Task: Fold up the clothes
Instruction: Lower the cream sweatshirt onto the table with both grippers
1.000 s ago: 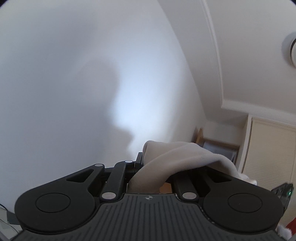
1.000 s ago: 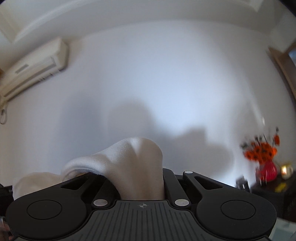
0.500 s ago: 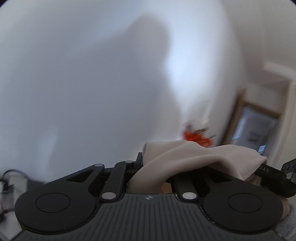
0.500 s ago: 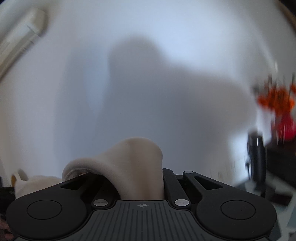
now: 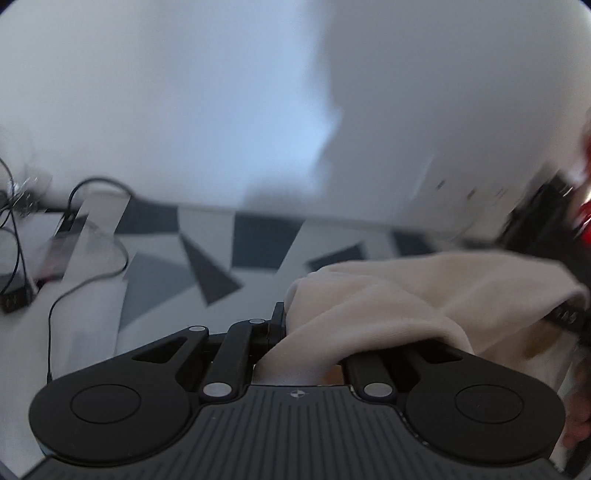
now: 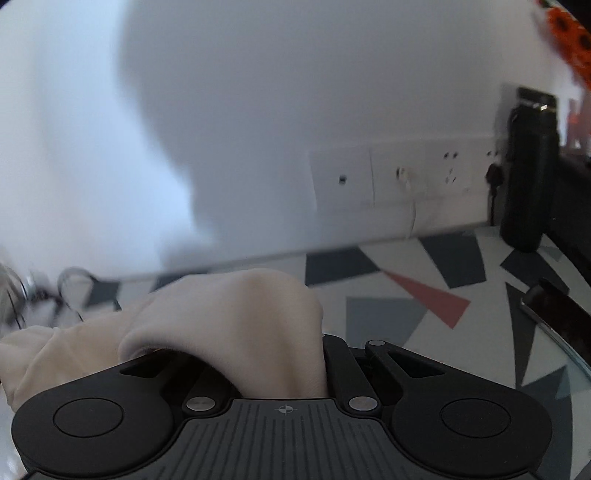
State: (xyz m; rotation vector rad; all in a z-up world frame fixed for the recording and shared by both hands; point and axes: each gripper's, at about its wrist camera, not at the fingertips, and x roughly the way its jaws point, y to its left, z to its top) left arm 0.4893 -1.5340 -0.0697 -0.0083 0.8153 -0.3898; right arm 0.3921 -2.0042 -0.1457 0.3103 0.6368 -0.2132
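Cream fabric fills the middle of both your grippers. Your left gripper [image 5: 291, 332] is closed down on the cream garment [image 5: 406, 295], with cloth bunched up between its black linkage arms and draping off to the right, where it sags toward a dark piece of hardware at the frame edge; whether that is your other gripper is too blurred to tell. Your right gripper [image 6: 266, 343] is likewise clamped on the same garment [image 6: 236, 317], which humps up over the fingers and trails away to the left in loose folds. The fingertips themselves are buried under cloth in both views, so only the grip, not the gap, can be read.

Beyond the tools lies a tabletop [image 6: 388, 314] patterned with grey, dark blue and pink triangles. The garment hangs between your 2 grippers above its near part.

At the left edge of the surface, black cables [image 5: 55, 295] loop toward a small dark box [image 5: 14, 299]. Along the far edge the white wall carries socket plates [image 6: 406, 177], and a tall black bottle [image 6: 528, 177] stands at the far right corner. Orange flowers [image 6: 569, 29] show at the upper right, blurred.
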